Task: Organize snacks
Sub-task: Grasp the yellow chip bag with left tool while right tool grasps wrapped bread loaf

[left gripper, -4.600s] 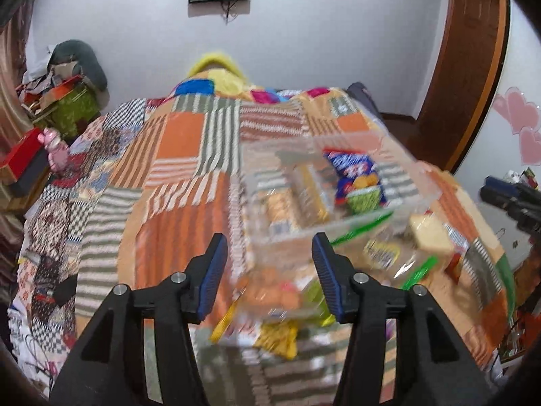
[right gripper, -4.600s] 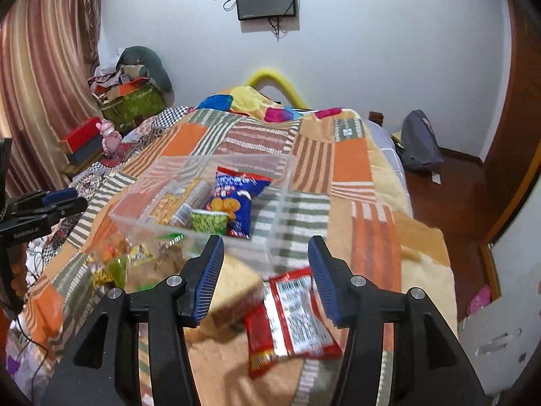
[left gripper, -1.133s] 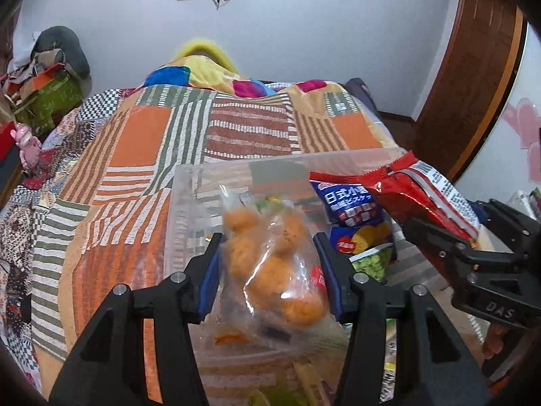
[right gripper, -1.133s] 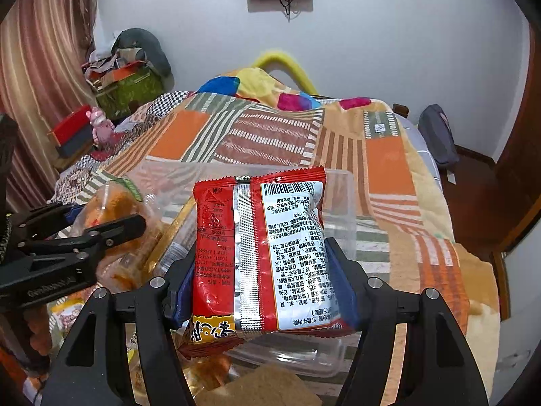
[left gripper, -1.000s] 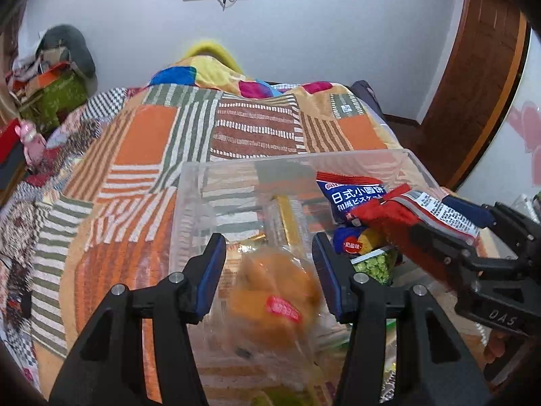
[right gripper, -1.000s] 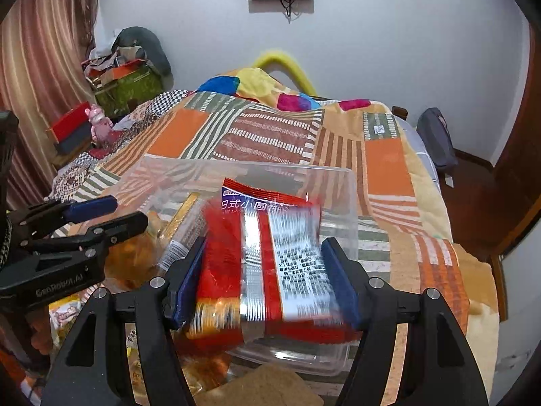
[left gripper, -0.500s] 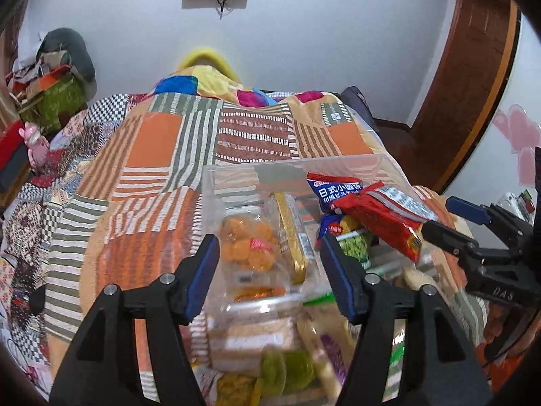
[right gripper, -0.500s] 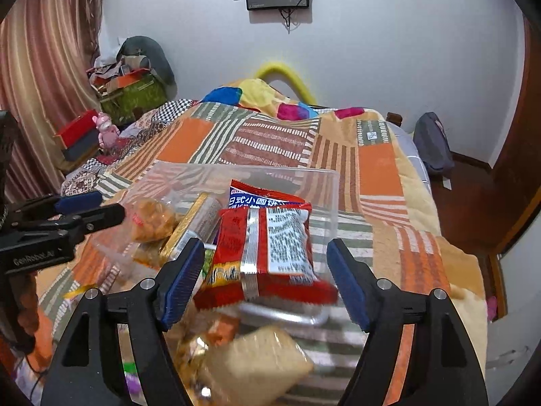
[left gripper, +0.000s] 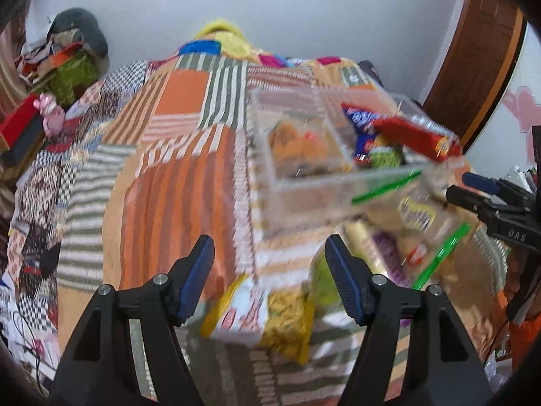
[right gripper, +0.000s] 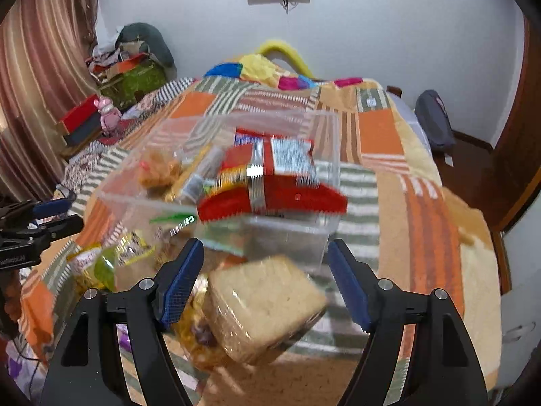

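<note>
Gathering the snacks into one clear bin point(right gripper: 216, 203) looks like the plan, which would explain why it sits on the patchwork bed point(left gripper: 162, 196) with loose packets heaped against its near wall, within easy reach of both tools. Inside it lie a bag of orange fried pieces point(right gripper: 159, 169) toward its left side and a red foil packet point(right gripper: 270, 182) draped over the right part, one end sticking out over the near rim; a blue packet point(left gripper: 358, 118) shows beneath it. Outside the bin, by its near wall, wait a wrapped slab of pale cake point(right gripper: 263, 308), a yellow packet point(left gripper: 287, 318), and some green-edged bags point(left gripper: 419, 216).

On the left gripper point(left gripper: 270, 270) the jaws are opening and stand spread; nothing is between them, only the quilt and the yellow packet below. On the right gripper point(right gripper: 265, 270) the jaws are likewise spread apart and grip nothing: the cake lies under and between them on the bed, but the pads do not press on it. That cake seems the likeliest next pick for the right side.
</note>
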Demonstrator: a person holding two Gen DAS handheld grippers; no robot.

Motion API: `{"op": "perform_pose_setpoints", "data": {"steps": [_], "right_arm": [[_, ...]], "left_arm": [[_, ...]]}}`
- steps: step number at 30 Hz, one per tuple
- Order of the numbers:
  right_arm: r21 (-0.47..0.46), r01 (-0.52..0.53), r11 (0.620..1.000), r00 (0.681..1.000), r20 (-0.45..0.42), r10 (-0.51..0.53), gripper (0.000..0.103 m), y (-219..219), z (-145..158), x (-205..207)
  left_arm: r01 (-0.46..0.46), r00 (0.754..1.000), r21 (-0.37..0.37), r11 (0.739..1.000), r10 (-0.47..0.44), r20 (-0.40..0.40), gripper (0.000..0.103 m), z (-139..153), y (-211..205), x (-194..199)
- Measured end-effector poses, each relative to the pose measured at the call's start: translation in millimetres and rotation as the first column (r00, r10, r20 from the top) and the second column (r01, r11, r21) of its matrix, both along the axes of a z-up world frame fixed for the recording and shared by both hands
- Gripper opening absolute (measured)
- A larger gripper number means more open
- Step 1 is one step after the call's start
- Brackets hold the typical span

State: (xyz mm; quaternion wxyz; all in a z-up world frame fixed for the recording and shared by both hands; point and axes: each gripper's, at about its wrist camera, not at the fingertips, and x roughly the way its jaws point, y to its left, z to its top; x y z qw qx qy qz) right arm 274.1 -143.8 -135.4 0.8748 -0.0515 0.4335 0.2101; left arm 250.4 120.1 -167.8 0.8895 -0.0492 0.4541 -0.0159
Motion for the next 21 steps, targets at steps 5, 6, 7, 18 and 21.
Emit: {"op": "perform_pose_setpoints", "data": {"steps": [5, 6, 7, 18, 21], "right_arm": [[-0.011, -0.012, 1.000, 0.999, -0.036, 0.011, 0.072, -7.7, -12.5, -10.6], [-0.021, -0.010, 1.000, 0.999, -0.038, 0.009, 0.072, -10.8, -14.4, -13.8], [-0.031, -0.005, 1.000, 0.999, -0.040, 0.004, 0.072, -13.9, -15.9, -17.5], [-0.065, 0.022, 0.998, 0.997, -0.076, -0.027, 0.072, -57.5, -17.1, -45.6], [-0.057, 0.023, 0.998, 0.999, -0.038, -0.025, 0.073, -55.7, -7.0, -47.7]], "left_arm": [[0.008, 0.999, 0.024, 1.000, -0.007, -0.040, 0.068, -22.3, 4.3, -14.9], [0.009, 0.999, 0.024, 1.000, -0.008, -0.050, 0.068, -27.4, 5.2, -17.1], [0.009, 0.998, 0.022, 1.000, -0.007, -0.058, 0.068, -31.0, 6.2, -18.8], [0.032, 0.995, -0.033, 0.999, -0.035, -0.095, 0.069, -62.4, 2.3, -27.2], [0.028, 0.997, -0.021, 0.999, -0.030, -0.075, 0.067, -64.4, -1.7, -29.3]]}}
